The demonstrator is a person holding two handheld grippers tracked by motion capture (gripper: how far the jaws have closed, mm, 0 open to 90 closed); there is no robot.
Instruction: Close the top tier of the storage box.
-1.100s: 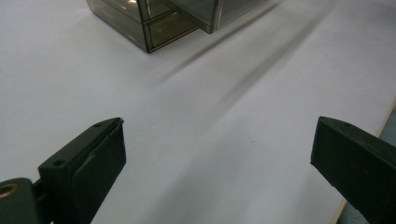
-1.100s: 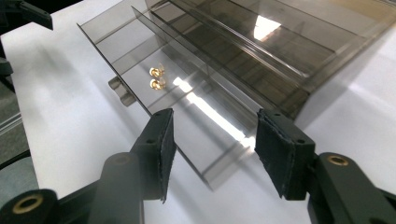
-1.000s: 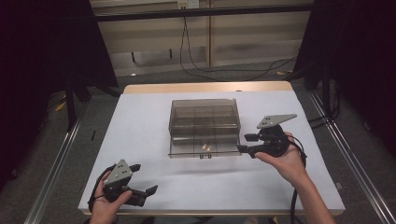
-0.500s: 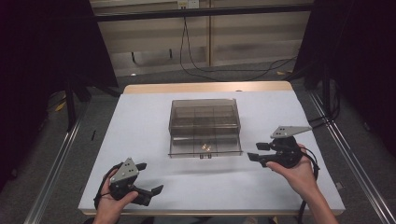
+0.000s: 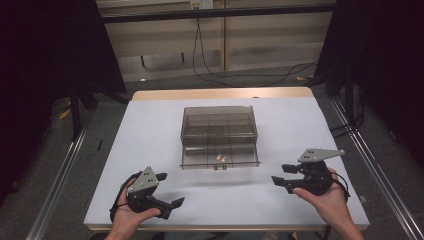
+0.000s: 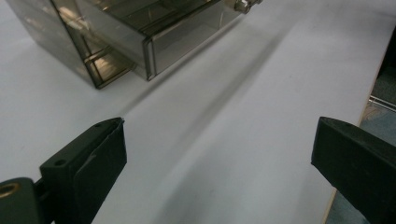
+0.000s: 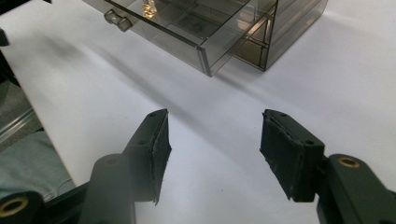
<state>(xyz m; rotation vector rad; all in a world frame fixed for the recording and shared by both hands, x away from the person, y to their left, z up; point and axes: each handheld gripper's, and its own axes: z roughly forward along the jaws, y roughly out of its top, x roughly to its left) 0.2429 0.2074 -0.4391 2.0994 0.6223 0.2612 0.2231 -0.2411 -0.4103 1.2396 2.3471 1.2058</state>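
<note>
Down at the near edge, left gripper [image 5: 170, 205] and right gripper [image 5: 282, 176] both hover with jaws spread, empty. Ahead and between them sits the drawer box [image 5: 219, 135], drawer [image 5: 220, 159] pulled toward the person, long front crosswise; right gripper looks nearer.

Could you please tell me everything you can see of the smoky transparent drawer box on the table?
The drawer box is a low cabinet of smoke-tinted clear plastic, its inside split by partitions into compartments. It stands upright near the middle of the white table. Its bottom drawer is pulled out toward the person, with a small knob on the front and small gold-coloured items inside. Only the table touches it; both tongs are well clear.
</note>
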